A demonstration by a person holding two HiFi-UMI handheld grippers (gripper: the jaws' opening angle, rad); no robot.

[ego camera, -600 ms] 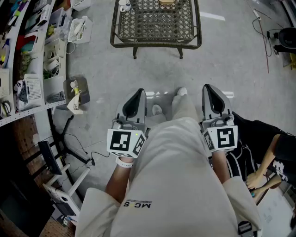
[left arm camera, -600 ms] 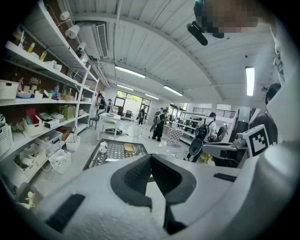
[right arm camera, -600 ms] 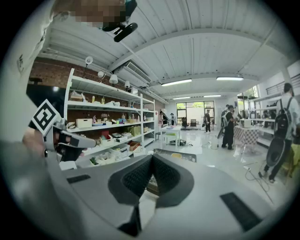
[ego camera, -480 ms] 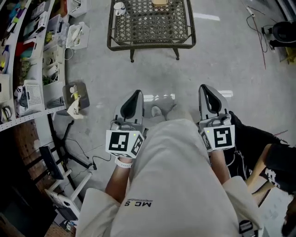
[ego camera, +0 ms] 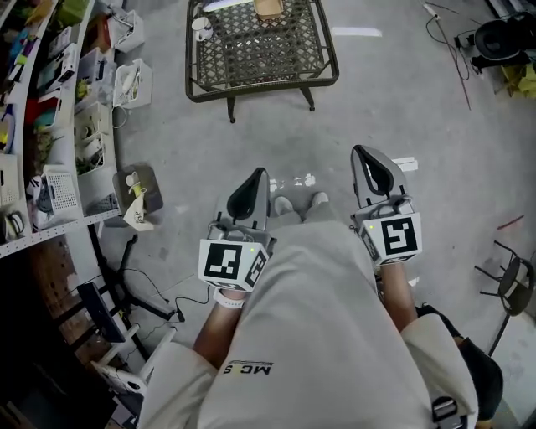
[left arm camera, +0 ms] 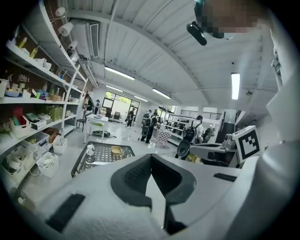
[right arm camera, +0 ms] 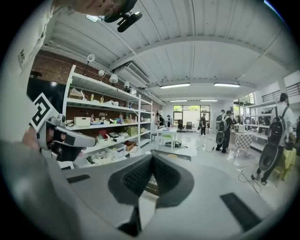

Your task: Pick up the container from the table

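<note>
Shelving (ego camera: 50, 126): is standing along the left side, crowded with bins.
White cup (ego camera: 201, 28): is sitting near the bench's left edge.
Bench (ego camera: 251, 54): lattice-topped, is standing on the floor well ahead of the person.
Container (ego camera: 268, 8): tan and shallow, is resting on the bench top right of the white cup, well apart from both tools.
Left tool (ego camera: 256, 176): is hovering over the floor, jaws pressed together on nothing.
Right tool (ego camera: 363, 155): is hovering alongside, jaws likewise together and empty.

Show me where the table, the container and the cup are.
table (ego camera: 261, 57), head view, bare lattice top
container (ego camera: 268, 7), head view, its middle
cup (ego camera: 201, 28), head view, its body
</note>
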